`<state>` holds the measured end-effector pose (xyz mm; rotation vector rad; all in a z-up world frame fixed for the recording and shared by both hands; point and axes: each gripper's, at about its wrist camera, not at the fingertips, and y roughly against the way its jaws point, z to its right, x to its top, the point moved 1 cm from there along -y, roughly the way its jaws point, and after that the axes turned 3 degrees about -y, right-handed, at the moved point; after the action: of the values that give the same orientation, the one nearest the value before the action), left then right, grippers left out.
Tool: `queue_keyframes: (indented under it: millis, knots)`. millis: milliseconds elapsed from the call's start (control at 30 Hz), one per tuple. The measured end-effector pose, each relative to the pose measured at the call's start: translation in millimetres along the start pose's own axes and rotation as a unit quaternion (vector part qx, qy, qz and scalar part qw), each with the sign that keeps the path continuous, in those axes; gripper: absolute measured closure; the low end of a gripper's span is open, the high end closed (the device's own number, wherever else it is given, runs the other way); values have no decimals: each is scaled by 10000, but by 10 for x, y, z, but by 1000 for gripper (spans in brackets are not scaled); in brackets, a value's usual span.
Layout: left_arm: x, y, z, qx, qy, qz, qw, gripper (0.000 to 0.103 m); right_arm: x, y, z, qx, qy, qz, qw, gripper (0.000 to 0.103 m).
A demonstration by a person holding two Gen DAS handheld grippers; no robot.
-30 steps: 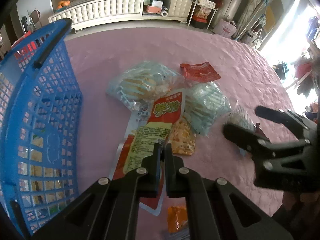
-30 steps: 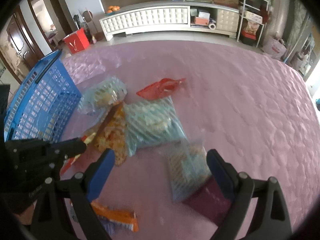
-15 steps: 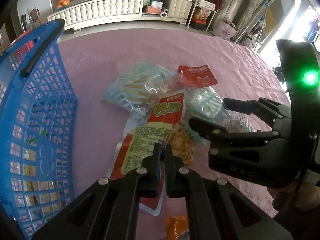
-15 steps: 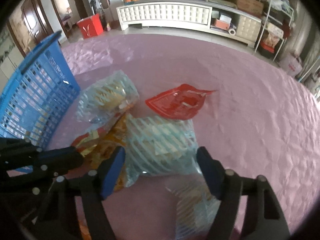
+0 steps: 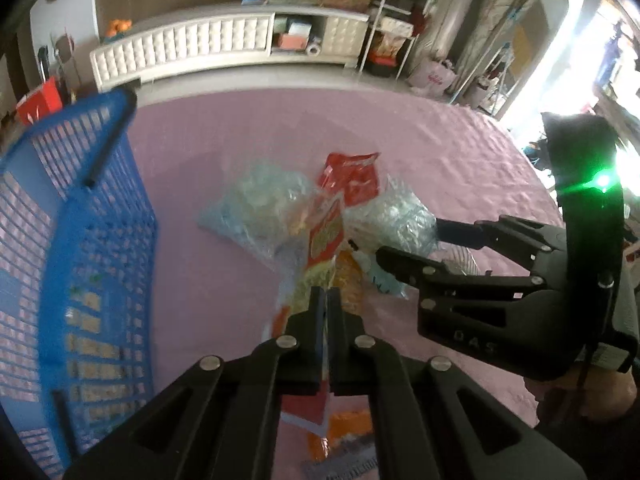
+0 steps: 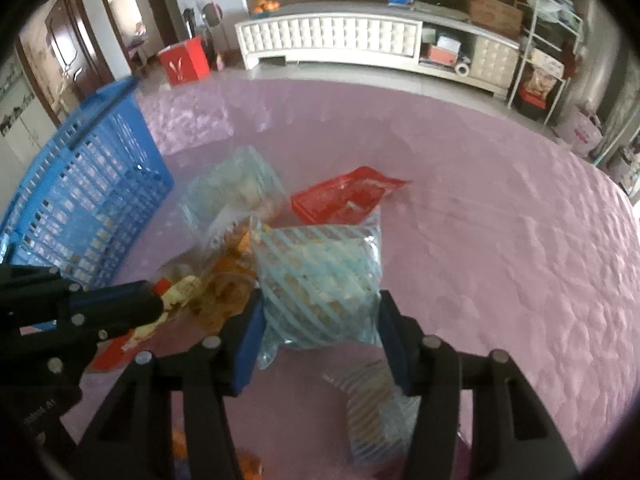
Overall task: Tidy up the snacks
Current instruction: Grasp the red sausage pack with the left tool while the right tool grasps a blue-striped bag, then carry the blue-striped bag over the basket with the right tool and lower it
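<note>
L grip (image 5: 325, 300) pinched tight on red-yellow pkt (image 5: 326, 236) edge | R grip (image 6: 320, 312) jaws just been closing, striped blue bag (image 6: 320, 276) btwn my pads, touching both | basket (image 6: 84, 196) left of pile

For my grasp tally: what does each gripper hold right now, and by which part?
Left gripper: shut on the long red snack packet, at its near edge. Right gripper: jaws closing around the striped blue bag; contact unclear.

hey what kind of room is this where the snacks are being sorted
Most likely a home living room. A long white tufted cabinet runs along the far wall with oranges on top, wooden doors open on the left, and a pink quilted tablecloth covers the table.
</note>
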<state>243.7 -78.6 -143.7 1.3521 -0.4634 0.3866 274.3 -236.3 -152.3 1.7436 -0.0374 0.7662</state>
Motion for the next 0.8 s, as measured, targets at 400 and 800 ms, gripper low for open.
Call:
queue_keyframes:
  millis: [400, 800]
  knots:
    - [-96, 746, 73, -275, -2, 517, 9983, 103, -131, 830, -281, -186, -69, 531, 9984, 45]
    - [-152, 1694, -89, -59, -151, 1274, 9917, 103, -15, 1387, -784, 15, 102, 1086, 9940, 45]
